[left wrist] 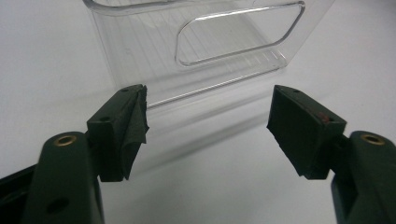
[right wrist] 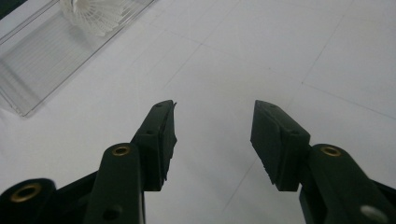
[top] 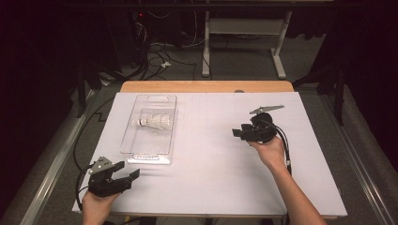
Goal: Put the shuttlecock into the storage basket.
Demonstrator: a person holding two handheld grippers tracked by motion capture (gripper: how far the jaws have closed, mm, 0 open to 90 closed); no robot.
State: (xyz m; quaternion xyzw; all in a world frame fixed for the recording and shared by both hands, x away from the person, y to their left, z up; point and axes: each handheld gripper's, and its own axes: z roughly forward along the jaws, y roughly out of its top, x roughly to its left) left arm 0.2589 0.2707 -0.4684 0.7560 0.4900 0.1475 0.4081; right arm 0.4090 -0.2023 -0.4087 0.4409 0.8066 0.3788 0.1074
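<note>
1. On the white counter (top: 211, 154), a clear plastic tray (top: 136, 136) stands left of centre, long side running away from the person.
2. A white shuttlecock (top: 155, 122) lies on its side inside the tray, in the far half.
3. Left gripper (top: 123, 176): near the counter's front-left corner, just short of the tray's near end wall; jaws apart, nothing between them.
4. Right gripper (top: 238, 133): well apart from the tray, pointing toward it; jaws apart, empty.
</note>
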